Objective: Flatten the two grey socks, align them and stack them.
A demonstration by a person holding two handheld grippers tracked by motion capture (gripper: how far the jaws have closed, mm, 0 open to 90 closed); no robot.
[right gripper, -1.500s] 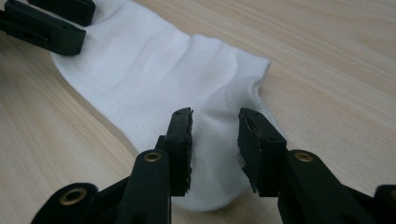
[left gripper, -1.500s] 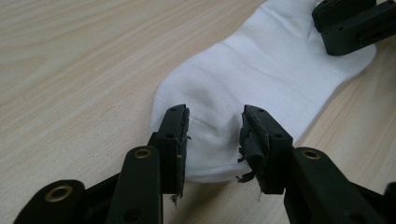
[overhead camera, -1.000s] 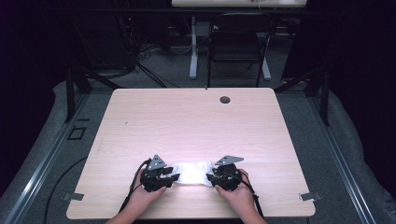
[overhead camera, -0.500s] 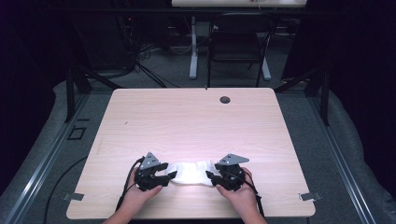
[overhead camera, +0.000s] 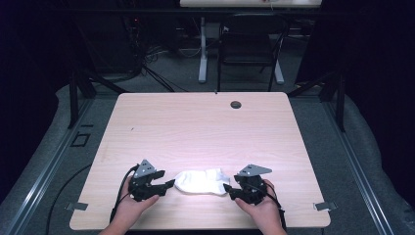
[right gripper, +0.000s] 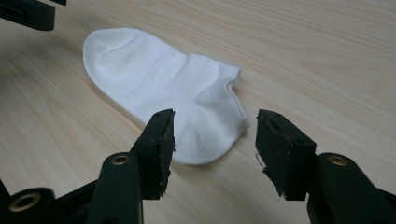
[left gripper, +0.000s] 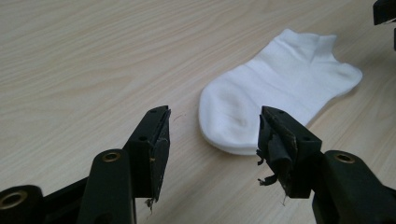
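Note:
A white ankle sock [overhead camera: 201, 181] lies flat on the wooden table [overhead camera: 205, 127] near its front edge. Its toe end [left gripper: 229, 116] points at my left gripper [overhead camera: 168, 184] and its heel and cuff end [right gripper: 210, 126] at my right gripper [overhead camera: 226, 188]. My left gripper [left gripper: 214, 140] has just been opening; its jaws stand wide apart just short of the toe, nothing between them. My right gripper [right gripper: 215, 140] has also just been opening and is open, lifted just off the heel end, gripping nothing. Each is held in a hand at the table's front edge.
A small dark round hole [overhead camera: 236, 105] sits near the table's far edge. Beyond the table stand a chair [overhead camera: 249, 49] and a desk leg [overhead camera: 202, 49] with cables on the floor. A black cable [overhead camera: 122, 191] trails from my left gripper.
Both grippers let go of the sock's ends, opened and drew apart and slightly up, the left to the left and the right to the right. The sock now lies free between them.

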